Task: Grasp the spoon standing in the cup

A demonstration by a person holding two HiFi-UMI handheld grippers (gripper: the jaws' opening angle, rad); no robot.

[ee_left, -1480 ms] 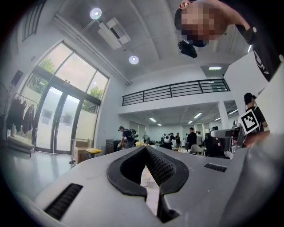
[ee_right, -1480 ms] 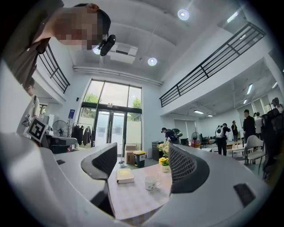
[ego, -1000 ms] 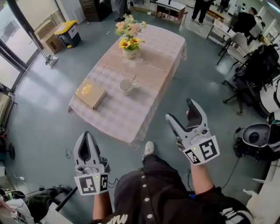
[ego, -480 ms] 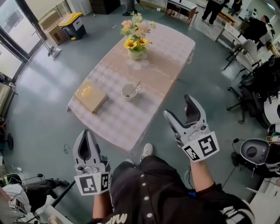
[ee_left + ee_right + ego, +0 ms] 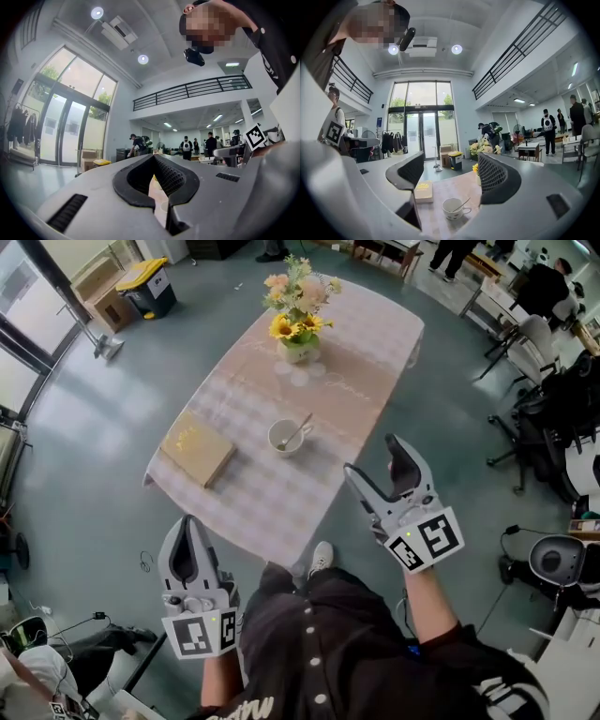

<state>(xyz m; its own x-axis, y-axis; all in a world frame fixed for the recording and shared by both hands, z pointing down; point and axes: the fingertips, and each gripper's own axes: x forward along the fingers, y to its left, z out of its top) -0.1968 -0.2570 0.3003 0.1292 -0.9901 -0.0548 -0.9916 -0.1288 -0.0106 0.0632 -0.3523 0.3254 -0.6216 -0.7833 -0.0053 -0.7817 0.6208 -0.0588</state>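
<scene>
A: Where do we find the spoon?

B: Its thin metal handle leans on the rim of the round white cup, in the middle of the checked, cloth-draped worktop. A flat tan book lies near it, and a vase of flowers stands further along.

A: And our jaws?

B: The right gripper holds its grid-textured black pads wide apart and empty, well short of the cup. The left gripper hangs off the worktop's edge, tips together on nothing.
</scene>
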